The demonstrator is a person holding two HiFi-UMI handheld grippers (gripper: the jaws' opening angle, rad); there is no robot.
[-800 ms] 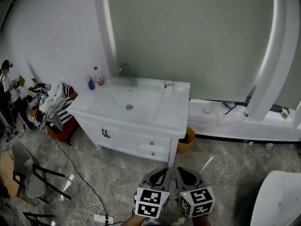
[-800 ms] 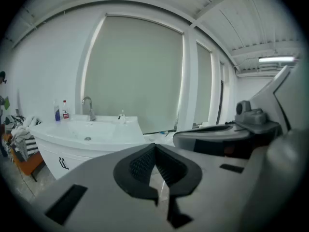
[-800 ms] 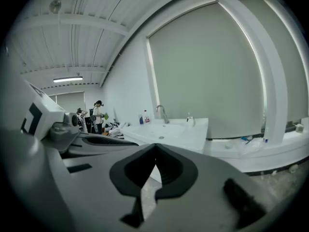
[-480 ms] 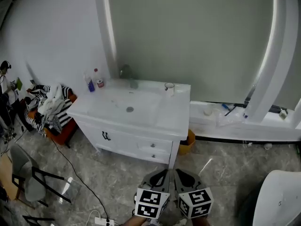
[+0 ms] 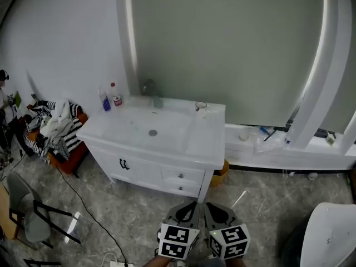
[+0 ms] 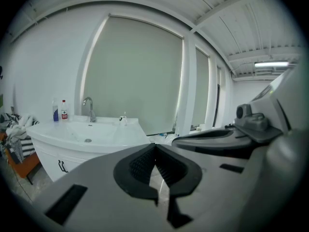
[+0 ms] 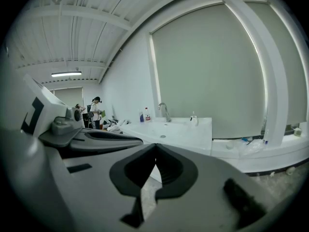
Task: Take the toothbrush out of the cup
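Note:
A small clear cup (image 5: 201, 107) stands at the back right corner of the white vanity top (image 5: 206, 143), beside the sink basin. It also shows far off as the cup (image 6: 124, 119) and the cup (image 7: 193, 119), with a thin toothbrush handle sticking up, too small to make out well. My left gripper (image 5: 193, 205) and right gripper (image 5: 209, 207) hang side by side low in the head view, over the floor and well short of the vanity. Both are shut with nothing between them: the left gripper (image 6: 155, 146) and the right gripper (image 7: 155, 147) have their tips meeting.
A faucet (image 5: 151, 89) and two bottles (image 5: 109, 96) stand at the vanity's back left. Clothes (image 5: 55, 128) lie heaped at the left, with a chair (image 5: 26, 216) and a floor cable nearby. A yellow bucket (image 5: 222, 168) sits right of the vanity. A white ledge (image 5: 283, 152) runs along the right.
The head view has shifted slightly, so the vanity sits a bit lower and nearer in the frame. Both grippers stay shut side by side, a little lower in the picture.

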